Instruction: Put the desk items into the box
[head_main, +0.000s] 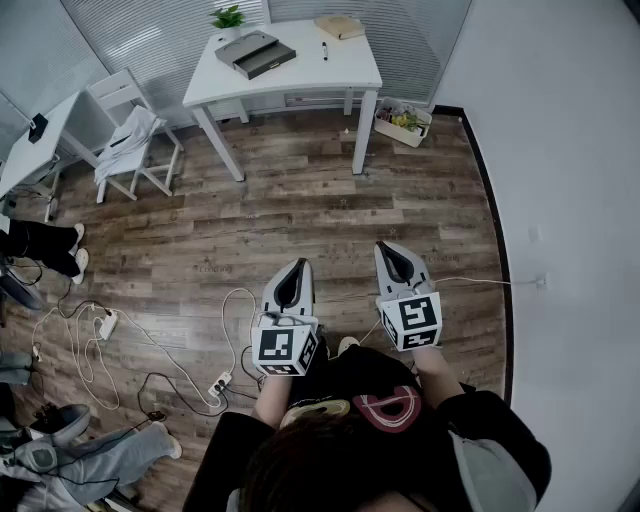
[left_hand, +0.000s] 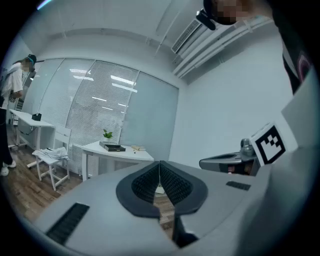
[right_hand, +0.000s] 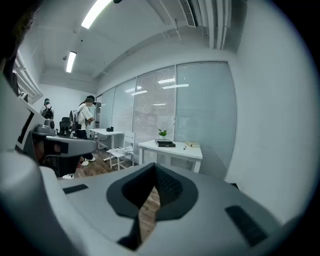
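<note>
A white desk (head_main: 345, 72) stands far ahead by the blinds. On it lie a grey box (head_main: 255, 54), a small potted plant (head_main: 229, 17), a tan book (head_main: 340, 27) and a dark pen (head_main: 324, 50). I hold both grippers close to my body, well short of the desk. My left gripper (head_main: 294, 272) is shut with nothing between its jaws. My right gripper (head_main: 394, 256) is shut and empty too. In the left gripper view the desk (left_hand: 131, 153) is small and distant, and in the right gripper view the desk (right_hand: 192, 152) shows the box (right_hand: 165, 144) on it.
A white chair (head_main: 133, 135) with cloth on it stands left of the desk, beside a second white table (head_main: 40, 140). A basket (head_main: 403, 122) sits on the floor by the desk's right leg. Cables and a power strip (head_main: 219, 384) trail over the wood floor at my left. People stand at far left.
</note>
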